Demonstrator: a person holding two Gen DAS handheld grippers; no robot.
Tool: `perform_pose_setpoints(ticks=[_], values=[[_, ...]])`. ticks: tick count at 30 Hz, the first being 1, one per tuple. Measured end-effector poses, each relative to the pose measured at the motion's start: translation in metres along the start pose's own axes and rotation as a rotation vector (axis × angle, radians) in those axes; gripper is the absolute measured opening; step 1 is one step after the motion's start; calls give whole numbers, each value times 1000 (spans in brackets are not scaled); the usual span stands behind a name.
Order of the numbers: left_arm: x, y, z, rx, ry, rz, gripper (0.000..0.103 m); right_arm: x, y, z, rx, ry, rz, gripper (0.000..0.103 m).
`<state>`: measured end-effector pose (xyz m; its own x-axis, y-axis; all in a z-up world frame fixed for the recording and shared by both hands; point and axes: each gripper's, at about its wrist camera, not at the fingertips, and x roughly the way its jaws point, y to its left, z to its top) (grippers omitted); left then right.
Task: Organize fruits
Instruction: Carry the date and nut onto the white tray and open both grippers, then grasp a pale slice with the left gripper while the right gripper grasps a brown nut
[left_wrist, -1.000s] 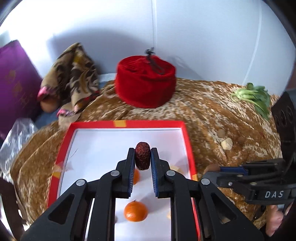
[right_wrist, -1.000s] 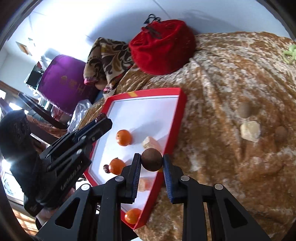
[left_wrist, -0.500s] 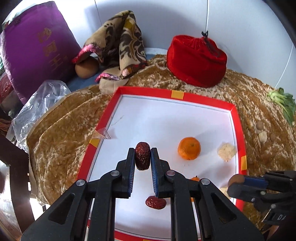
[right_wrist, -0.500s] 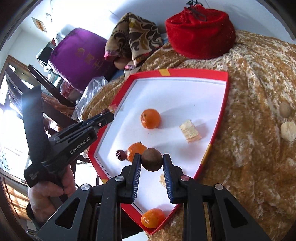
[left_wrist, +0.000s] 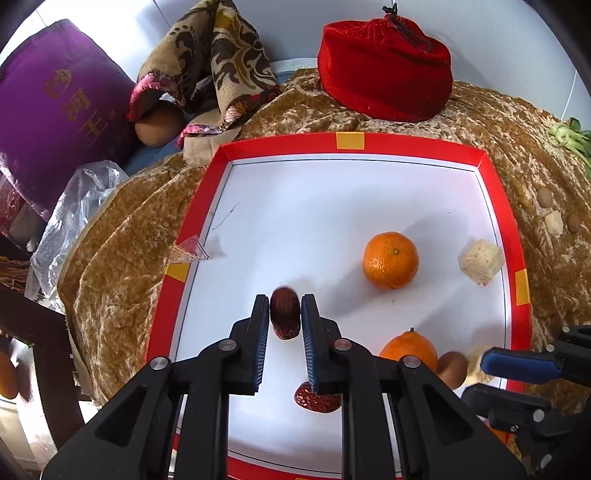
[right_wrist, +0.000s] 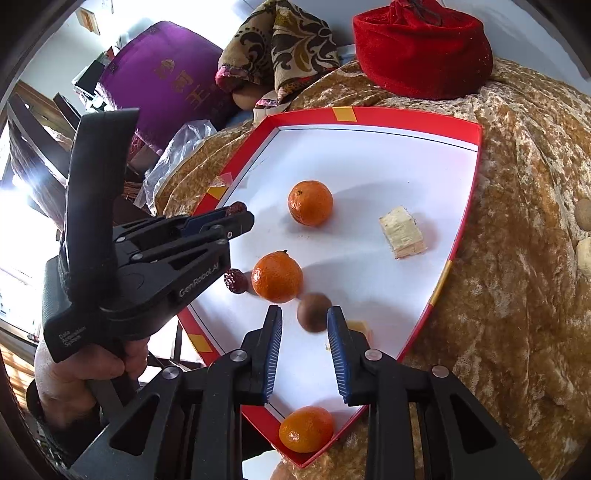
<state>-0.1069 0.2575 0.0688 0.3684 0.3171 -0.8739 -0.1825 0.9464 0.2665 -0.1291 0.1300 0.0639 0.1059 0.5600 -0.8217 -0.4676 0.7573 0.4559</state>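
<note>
Your left gripper (left_wrist: 284, 306) is all but closed on the red date (left_wrist: 284, 319). Its pads lie against the date's sides and the jaws are only starting to ease apart. The date's long axis runs 12 to 6, in line with the fingers, over the tray (left_wrist: 351, 142) and its white floor. Setting it down turns on what lies beneath: a second date (left_wrist: 317, 398) sits at 5 o'clock, partly under your right finger. The left rim is close at 9 – bare floor opens from 10 to 12.

Your right gripper (right_wrist: 304, 321) is opening. The brown round fruit (right_wrist: 314, 312) is between its jaws but loose (blurred, with a gap on its left side). A mandarin (right_wrist: 277, 277) sits just beside it at 11 – the tray's right rim is near at 3.
</note>
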Motion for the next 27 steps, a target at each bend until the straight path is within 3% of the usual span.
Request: perform_pose_setpoints(ticks=[2, 8, 11, 16, 22, 27], values=[[-3, -2, 3, -4, -15, 10, 21, -4, 1, 0, 0, -4, 6, 28], [-24, -13, 16, -26, -138, -22, 49, -39, -13, 4, 35, -61, 30, 28], [-31, -22, 23, -31, -183, -29, 50, -69, -38, 9, 93, -124, 25, 28], [-44, -56, 32, 37, -240, -145, 50, -122, -101, 12, 228, -191, -60, 28], [-58, -131, 34, 219, -274, -244, 50, -155, -187, 3, 453, -166, -148, 28], [-52, -181, 34, 330, -231, -323, 50, -155, -216, 0, 525, -150, -170, 28]])
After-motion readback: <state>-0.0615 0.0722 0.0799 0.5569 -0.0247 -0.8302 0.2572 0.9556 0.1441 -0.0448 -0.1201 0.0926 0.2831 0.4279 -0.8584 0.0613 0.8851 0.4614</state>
